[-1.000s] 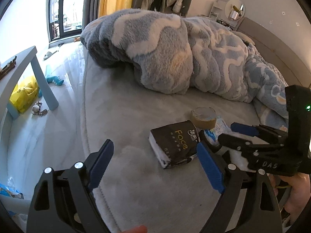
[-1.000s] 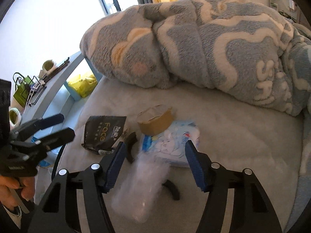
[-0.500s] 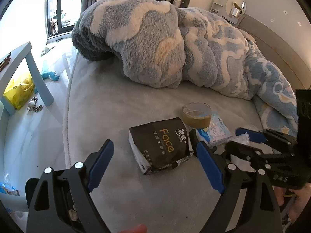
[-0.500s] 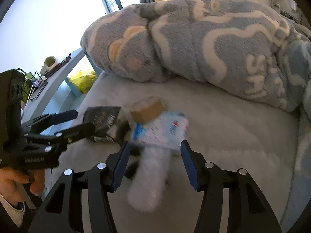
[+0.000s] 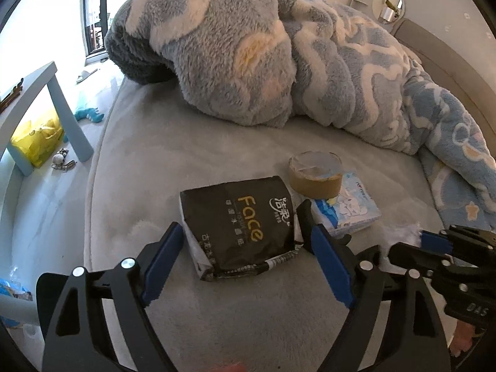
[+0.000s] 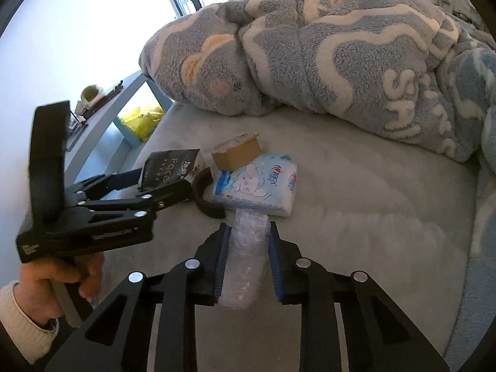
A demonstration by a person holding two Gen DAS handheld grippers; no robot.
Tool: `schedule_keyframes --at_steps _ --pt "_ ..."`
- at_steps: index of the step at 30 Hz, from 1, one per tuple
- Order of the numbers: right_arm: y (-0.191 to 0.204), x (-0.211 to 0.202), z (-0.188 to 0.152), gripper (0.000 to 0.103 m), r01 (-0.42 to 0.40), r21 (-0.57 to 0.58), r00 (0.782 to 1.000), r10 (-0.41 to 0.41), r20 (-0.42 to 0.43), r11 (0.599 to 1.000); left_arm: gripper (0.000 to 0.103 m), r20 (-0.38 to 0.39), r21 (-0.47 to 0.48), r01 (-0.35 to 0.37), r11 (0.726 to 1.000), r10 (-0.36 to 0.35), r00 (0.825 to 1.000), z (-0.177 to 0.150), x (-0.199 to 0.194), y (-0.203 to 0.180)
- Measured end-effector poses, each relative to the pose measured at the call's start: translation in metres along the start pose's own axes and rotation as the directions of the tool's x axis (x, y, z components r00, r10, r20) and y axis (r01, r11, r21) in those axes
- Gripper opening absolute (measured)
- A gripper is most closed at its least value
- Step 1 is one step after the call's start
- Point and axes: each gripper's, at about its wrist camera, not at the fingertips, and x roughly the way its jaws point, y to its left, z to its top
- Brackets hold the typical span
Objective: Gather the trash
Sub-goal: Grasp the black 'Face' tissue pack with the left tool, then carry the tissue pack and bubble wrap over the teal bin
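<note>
Jaws of right gripper (image 6: 248, 248) clamp plastic wad (image 6: 248, 260); left gripper (image 5: 245, 248) closing around tissue pack (image 5: 241, 226).

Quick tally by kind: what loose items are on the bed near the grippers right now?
Black tissue pack: 1
Blue-and-white tissue pack: 1
Brown tape roll: 1
Clear crumpled plastic wrap, clamped in the right gripper: 1
Black curved piece beside the packs, kind unclear: 1
Total: 5
</note>
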Motion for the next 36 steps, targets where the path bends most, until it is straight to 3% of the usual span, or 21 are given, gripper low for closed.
schedule_keyframes --at_steps 7,15,17,18,19,36 --pt "-0.01 -0.02 0.001 0.025 -0.034 0.03 0.996 0.031 0.08 0.999 0.087 -0.005 -0.01 -0.046 0.999 0.046 0.999 -0.002 0.006 -0.003" --pt "-0.022 -0.026 -0.002 0.025 -0.049 0.069 0.994 0.042 0.102 0.996 0.089 0.017 -0.072 -0.006 0.997 0.007 1.0 0.001 0.013 0.006" --pt "-0.024 -0.026 -0.002 0.025 -0.053 0.076 0.993 0.045 0.105 0.996 0.084 0.015 -0.096 0.007 0.995 -0.005 1.0 0.001 0.014 0.01" --pt "-0.024 -0.026 -0.001 0.025 -0.053 0.077 0.993 0.044 0.107 0.996 0.073 0.016 -0.096 -0.006 0.995 0.008 1.0 0.001 0.013 0.01" --pt "-0.024 -0.027 -0.001 0.025 -0.053 0.078 0.993 0.044 0.108 0.996 0.072 0.009 -0.089 -0.024 0.996 0.025 1.0 0.001 0.014 0.009" --pt "-0.001 -0.034 0.012 0.025 -0.056 0.077 0.989 0.045 0.142 0.995 0.062 0.043 -0.037 0.022 0.999 -0.02 0.999 -0.003 -0.015 0.013"
